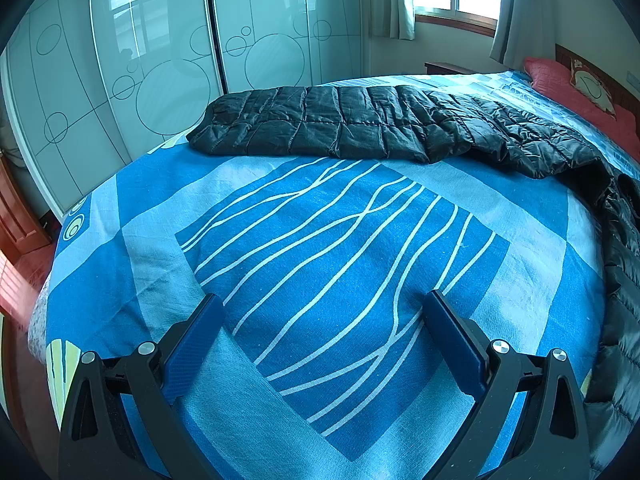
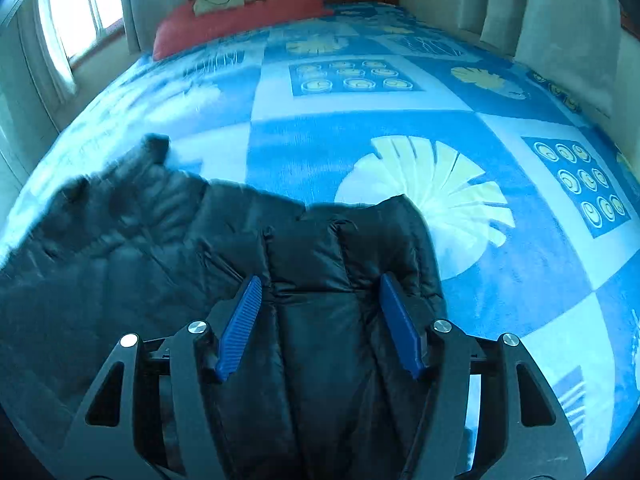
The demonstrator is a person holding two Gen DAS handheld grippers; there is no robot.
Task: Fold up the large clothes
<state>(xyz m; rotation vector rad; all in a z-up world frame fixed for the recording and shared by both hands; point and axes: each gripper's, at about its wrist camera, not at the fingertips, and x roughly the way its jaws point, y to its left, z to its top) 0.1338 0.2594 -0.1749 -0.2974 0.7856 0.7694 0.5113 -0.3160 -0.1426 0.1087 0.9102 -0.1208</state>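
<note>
Jacket [image 1: 340,124]: quilted synthetic cloth with a slight sheen, puffy and creased. Bedsheet [image 1: 320,240]: matt woven cloth with a visible weave. Left gripper [image 1: 324,304] and right gripper [image 2: 320,280]: matt black plastic arms, ribbed blue pads [image 2: 240,328], shiny metal pins. Wardrobe [image 1: 160,60]: glossy, reflective panels. Pillow [image 2: 240,12]: matt red cloth.

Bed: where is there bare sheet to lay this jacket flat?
Bare bedspread lies between the open left gripper and the black puffer jacket. More runs right of the right gripper, toward the red pillow. The jacket crowds the window side.
</note>
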